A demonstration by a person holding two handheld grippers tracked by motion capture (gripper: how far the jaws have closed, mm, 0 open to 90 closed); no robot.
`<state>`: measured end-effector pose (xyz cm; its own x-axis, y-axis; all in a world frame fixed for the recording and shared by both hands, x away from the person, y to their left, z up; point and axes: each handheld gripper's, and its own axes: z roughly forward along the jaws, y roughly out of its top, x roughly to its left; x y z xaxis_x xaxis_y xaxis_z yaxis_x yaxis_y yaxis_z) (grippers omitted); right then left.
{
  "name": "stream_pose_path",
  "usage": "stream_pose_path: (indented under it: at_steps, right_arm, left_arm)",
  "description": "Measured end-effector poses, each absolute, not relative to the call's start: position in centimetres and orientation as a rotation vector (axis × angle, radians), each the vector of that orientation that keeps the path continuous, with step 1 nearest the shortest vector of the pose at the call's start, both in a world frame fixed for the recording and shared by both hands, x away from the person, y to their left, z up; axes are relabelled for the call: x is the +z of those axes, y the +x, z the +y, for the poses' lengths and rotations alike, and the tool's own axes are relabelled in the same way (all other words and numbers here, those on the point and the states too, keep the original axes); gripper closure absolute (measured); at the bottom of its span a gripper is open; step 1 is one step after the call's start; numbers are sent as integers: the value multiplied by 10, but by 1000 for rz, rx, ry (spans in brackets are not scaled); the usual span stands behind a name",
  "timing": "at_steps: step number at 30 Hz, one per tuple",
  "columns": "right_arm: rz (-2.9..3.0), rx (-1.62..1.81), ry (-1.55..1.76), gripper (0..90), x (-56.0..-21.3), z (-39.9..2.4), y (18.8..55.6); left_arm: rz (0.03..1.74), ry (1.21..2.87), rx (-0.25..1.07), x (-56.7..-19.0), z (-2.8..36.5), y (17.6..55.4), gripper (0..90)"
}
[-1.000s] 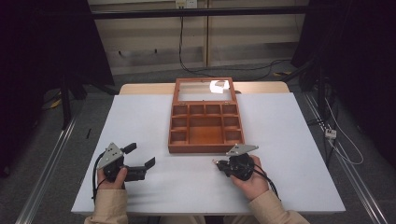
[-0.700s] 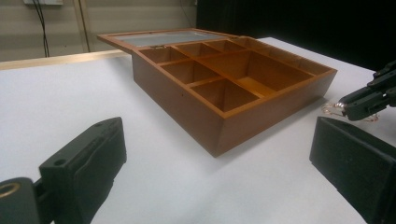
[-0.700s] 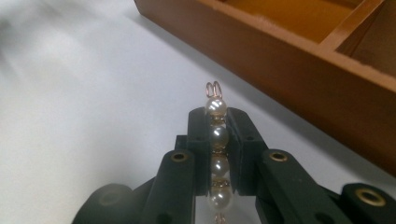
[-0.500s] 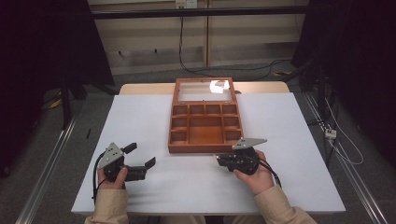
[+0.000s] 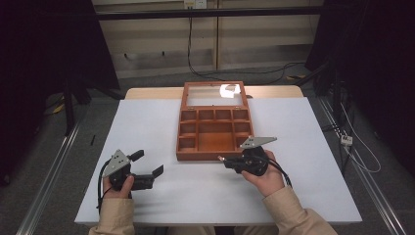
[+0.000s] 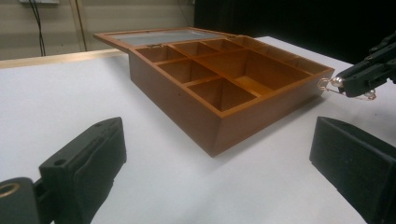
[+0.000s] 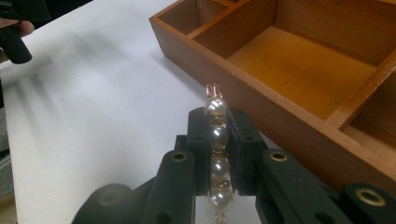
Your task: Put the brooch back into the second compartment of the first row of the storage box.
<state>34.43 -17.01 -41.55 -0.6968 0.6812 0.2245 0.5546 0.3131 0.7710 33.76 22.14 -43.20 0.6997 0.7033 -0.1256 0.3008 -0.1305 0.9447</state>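
Your white worktop (image 5: 161, 127) carries the scene, its far edge showing a strip of bare wood. On it, toward twelve o'clock from the middle, sits the wooden box (image 5: 213, 132), open, its glass-paned lid (image 5: 213, 95) laid back flat behind it. The box is split into small compartments around one larger central one, and those that can be seen into hold nothing.

Your left tongs (image 5: 147, 166) rest at about eight o'clock on the worktop, held in your left hand (image 5: 120, 188), jaws spread wide with only bare worktop between them. In the left gripper view they point toward the box's near corner (image 6: 212, 140), well apart from it.

Your right tongs (image 5: 226, 161) sit at about five o'clock, held in your right hand (image 5: 266, 178), just beside the box's near wall and tipped toward it. They are clamped on a pearl hair clip (image 7: 217, 154), a short row of white beads on a gold-coloured wire. The clip lies lengthwise between the pads, its top bead and wire tip poking out past the jaw ends. From the left gripper view the clip (image 6: 334, 84) hangs level with the box's rim at the near right corner; whether it touches the wood cannot be told.
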Motion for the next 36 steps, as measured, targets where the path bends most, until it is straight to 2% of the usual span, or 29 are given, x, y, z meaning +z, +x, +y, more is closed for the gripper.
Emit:
stream_pose_path:
  at_steps: [36]
  right_arm:
    - [2428, 1391, 1095, 810, -382, -164, 382]
  left_arm:
    - [817, 1705, 411, -431, 223, 338, 35]
